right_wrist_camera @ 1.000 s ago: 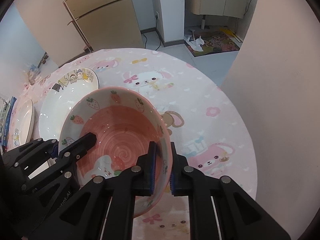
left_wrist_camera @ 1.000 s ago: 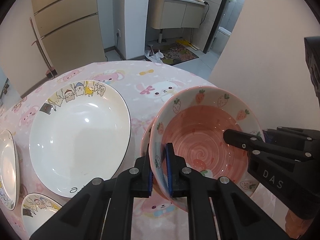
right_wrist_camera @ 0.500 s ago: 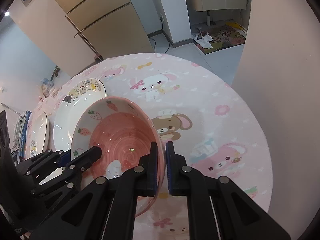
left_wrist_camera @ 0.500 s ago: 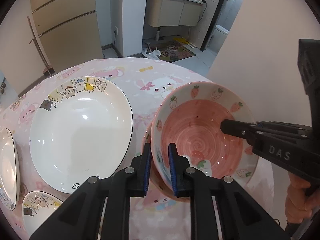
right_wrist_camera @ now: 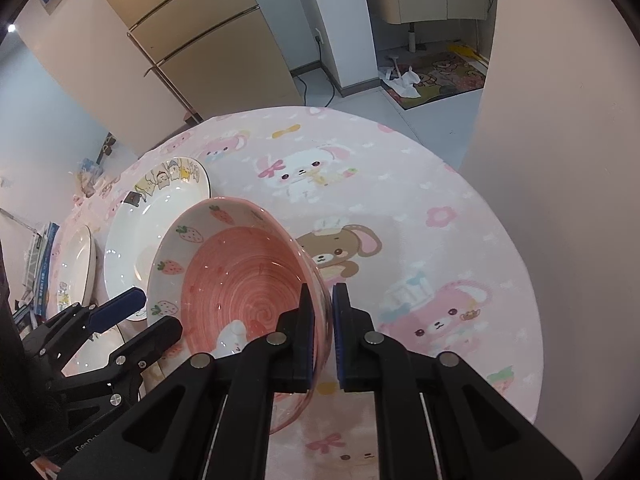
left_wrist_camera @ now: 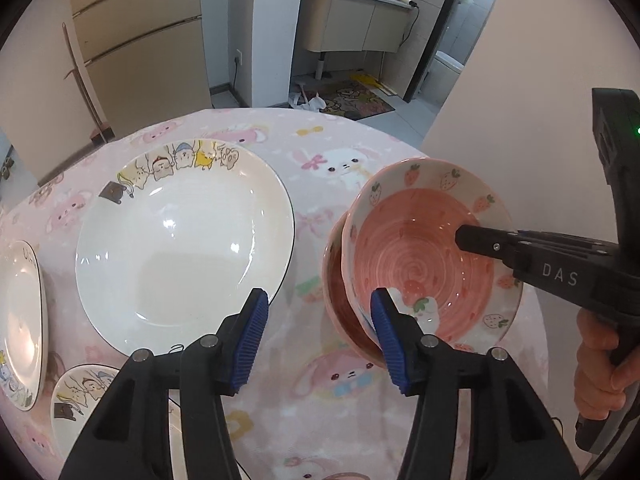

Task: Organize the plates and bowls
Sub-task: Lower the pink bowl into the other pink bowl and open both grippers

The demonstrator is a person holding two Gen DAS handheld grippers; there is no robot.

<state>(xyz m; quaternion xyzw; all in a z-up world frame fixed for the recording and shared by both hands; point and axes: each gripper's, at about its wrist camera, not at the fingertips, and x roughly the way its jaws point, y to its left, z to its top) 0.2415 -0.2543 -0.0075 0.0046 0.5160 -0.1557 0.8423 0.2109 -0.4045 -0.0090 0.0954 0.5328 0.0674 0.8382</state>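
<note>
A: Start close in. What is your left gripper [left_wrist_camera: 318,320] doing?

B: Its jaws are opening, and your blue pads [left_wrist_camera: 252,334] press on nothing. The near rim of the pink strawberry bowl [left_wrist_camera: 420,256] sits just beside the right-hand pad (I cannot tell if it still brushes it), with bare tablecloth [left_wrist_camera: 304,392] showing in the gap.

A: And your right gripper [right_wrist_camera: 321,330]?

B: Clamped tight on the bowl's [right_wrist_camera: 240,276] right wall, one finger inside and one outside. Your hand [left_wrist_camera: 600,368] wraps the grip at the right edge of the left view. The bowl is tilted, its open side leaning toward the left.

A: Is it resting on anything?

B: It sits partly inside a second pink bowl [left_wrist_camera: 334,276], whose rim peeks out on the left side. Both are at the right part of the round table.

A: What lies farther left?

B: A small cartoon dish [left_wrist_camera: 80,392] nearest you, then a large white plate [left_wrist_camera: 180,240] with cartoon animals along its far rim, apart from the bowls. Another plate [left_wrist_camera: 20,320] is cut off by the left edge.

A: Beyond the table?

B: A beige fridge [right_wrist_camera: 208,40], and a floor mat [left_wrist_camera: 352,100] before a washbasin cabinet [left_wrist_camera: 352,24].
</note>
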